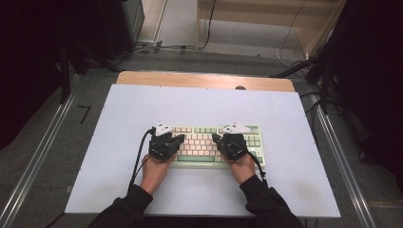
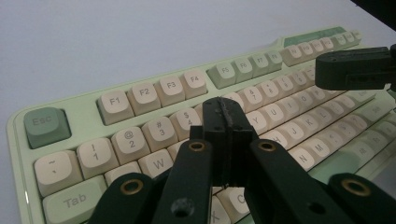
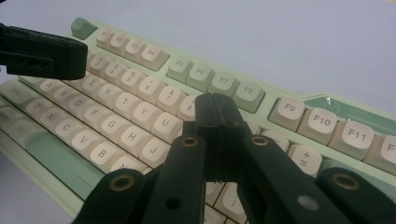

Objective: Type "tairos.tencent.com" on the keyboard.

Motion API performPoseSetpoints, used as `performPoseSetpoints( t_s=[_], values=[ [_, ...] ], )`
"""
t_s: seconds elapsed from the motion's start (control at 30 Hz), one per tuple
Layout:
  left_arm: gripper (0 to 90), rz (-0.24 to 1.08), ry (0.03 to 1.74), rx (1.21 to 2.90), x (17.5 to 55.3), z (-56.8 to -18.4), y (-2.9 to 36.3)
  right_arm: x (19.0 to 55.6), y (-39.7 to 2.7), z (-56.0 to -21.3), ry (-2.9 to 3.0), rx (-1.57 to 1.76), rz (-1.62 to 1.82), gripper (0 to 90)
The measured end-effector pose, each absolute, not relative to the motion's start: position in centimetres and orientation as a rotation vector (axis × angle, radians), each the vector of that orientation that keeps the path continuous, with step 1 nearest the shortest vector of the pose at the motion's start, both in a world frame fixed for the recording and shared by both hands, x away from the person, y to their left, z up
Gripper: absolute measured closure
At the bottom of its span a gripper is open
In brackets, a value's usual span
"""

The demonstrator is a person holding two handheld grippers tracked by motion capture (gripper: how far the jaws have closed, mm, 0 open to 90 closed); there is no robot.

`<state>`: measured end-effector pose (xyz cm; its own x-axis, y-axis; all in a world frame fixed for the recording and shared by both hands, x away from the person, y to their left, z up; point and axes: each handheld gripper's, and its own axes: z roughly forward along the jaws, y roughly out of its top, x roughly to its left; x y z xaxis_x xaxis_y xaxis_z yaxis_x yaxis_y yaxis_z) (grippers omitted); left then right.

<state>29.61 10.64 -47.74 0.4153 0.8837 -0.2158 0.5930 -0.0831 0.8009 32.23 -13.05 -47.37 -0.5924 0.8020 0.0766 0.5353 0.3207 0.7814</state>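
Both tongs closed, nothing held. Left gripper has its jaws pressed flat together over the left half of the keyboard, tip above the number and letter rows just past the 3 key. Right gripper likewise clamped empty over the right half, tip near the U key. Keyboard lies directly under both tips on the white board. Risks, as judged: the shut tip is wider than one keycap, so a press could catch two keys; an angled descent could slide off a cap; the two tips sit near each other and could collide mid-board. No containers present.
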Motion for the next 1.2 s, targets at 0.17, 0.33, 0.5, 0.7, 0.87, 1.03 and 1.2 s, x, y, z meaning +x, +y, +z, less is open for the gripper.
performPoseSetpoints(
  t_s=[0.17, 0.33, 0.5, 0.7, 0.87, 1.03, 1.2],
  values=[
    [90.0, 0.410, 1.279, 1.781, 29.4, -47.7, 10.9, 32.2, -13.0, -47.4, 2.268, 1.197, 1.147, 87.2],
    [90.0, 0.406, 1.280, 1.775, 29.3, -47.6, 11.2, 32.2, -13.0, -47.5, 2.273, 1.194, 1.142, 87.2],
    [90.0, 0.409, 1.281, 1.775, 29.2, -47.6, 11.4, 32.2, -13.0, -47.6, 2.273, 1.193, 1.142, 87.2],
    [90.0, 0.411, 1.285, 1.770, 29.1, -47.7, 11.5, 32.1, -13.0, -47.6, 2.274, 1.192, 1.142, 87.1],
    [90.0, 0.415, 1.285, 1.769, 29.0, -47.7, 11.7, 32.2, -13.1, -47.5, 2.271, 1.196, 1.145, 87.2],
    [90.0, 0.415, 1.286, 1.768, 29.0, -47.6, 11.8, 32.2, -13.1, -47.5, 2.270, 1.196, 1.144, 87.2],
    [90.0, 0.416, 1.287, 1.766, 28.9, -47.6, 11.8, 32.2, -13.1, -47.6, 2.274, 1.196, 1.141, 87.2]
  ],
)
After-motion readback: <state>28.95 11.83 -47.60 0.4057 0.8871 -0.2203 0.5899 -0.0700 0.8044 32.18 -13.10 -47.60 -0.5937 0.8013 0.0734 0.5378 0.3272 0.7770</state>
